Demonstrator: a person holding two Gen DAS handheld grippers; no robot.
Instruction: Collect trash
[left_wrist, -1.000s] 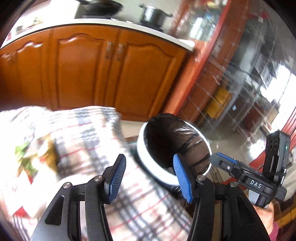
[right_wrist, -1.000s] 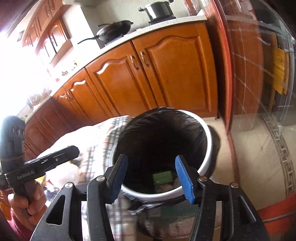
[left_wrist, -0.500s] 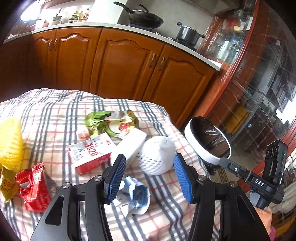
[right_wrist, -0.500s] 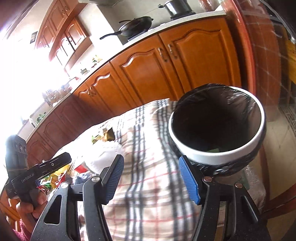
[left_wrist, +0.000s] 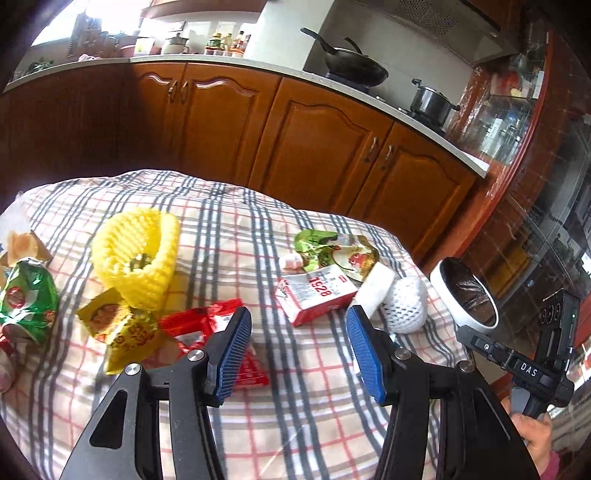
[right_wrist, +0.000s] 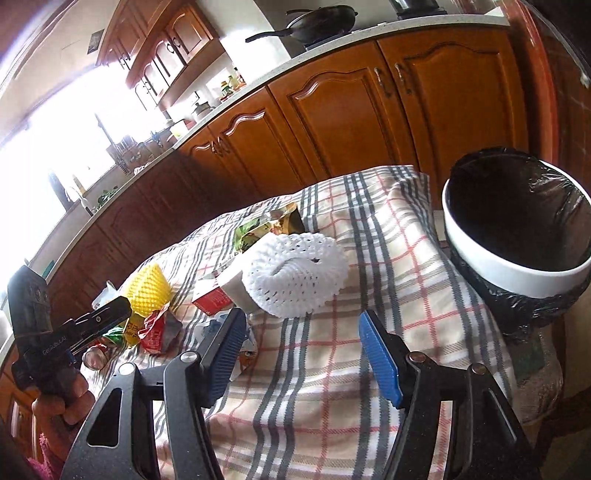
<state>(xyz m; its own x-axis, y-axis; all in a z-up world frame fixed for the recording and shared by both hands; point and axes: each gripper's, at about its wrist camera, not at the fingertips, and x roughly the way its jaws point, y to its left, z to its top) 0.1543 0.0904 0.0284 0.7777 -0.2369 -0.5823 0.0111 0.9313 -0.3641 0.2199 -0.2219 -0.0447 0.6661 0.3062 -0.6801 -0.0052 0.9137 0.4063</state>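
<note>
Glossy wooden cabinets (left_wrist: 314, 144), woven checked cloth (left_wrist: 295, 424), foam-net sleeves (right_wrist: 295, 273), and a glossy black bin liner (right_wrist: 517, 229).

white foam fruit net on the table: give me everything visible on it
The white foam fruit net is a soft mesh sleeve with a diamond-knit texture, looking like expanded foam, empty and slumped. It lies on its side on the checked tablecloth with its open mouth showing in the right wrist view, near the edge by the lined trash bin, not touching it. A white box lies against it, beside the red-and-white 1928 carton. Neither gripper touches it.
</note>
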